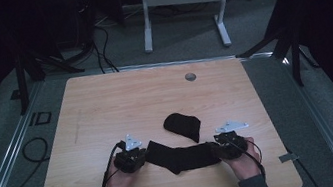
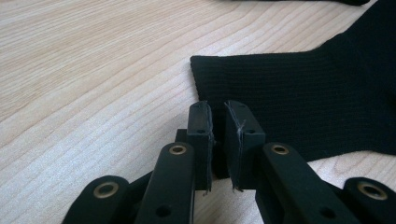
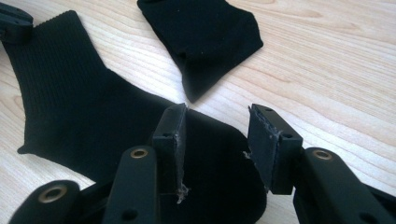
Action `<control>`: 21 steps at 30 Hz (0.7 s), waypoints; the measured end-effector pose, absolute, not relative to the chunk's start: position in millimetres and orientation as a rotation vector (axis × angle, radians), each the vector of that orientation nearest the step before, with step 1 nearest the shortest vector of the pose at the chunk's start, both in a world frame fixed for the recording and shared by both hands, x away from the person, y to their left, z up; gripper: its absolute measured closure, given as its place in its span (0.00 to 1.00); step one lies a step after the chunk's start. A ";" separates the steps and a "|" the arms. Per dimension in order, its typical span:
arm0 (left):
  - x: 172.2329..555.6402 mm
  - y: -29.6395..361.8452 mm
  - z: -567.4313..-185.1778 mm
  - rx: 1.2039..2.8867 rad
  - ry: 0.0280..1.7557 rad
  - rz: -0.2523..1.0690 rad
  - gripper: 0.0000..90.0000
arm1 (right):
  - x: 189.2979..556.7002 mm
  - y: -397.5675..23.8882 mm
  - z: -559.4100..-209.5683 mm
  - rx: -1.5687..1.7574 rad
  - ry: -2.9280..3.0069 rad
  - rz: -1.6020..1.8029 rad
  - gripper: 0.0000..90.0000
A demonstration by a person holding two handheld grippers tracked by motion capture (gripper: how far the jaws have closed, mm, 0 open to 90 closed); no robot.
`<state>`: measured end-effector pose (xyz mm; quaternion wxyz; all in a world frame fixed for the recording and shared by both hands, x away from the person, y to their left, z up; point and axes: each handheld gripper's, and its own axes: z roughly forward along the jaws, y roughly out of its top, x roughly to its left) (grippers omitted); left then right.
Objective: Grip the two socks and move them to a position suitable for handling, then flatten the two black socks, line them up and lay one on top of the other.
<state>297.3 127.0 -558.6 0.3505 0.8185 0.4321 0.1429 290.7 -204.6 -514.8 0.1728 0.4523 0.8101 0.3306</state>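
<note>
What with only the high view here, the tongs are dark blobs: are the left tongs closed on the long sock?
Observer: The left tongs stand nearly together with a slim gap, tips at the ribbed cuff edge of the sock. Whether cloth is pinched I cannot tell.
Operator: And the right tongs?
Observer: The right tongs are open at the sock's toe end, one side over cloth, the other over bare table.
</note>
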 end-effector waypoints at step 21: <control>296.5 126.6 -559.0 2.115 1.120 0.375 0.90 | 293.3 -179.5 -514.3 1.157 2.379 0.942 0.62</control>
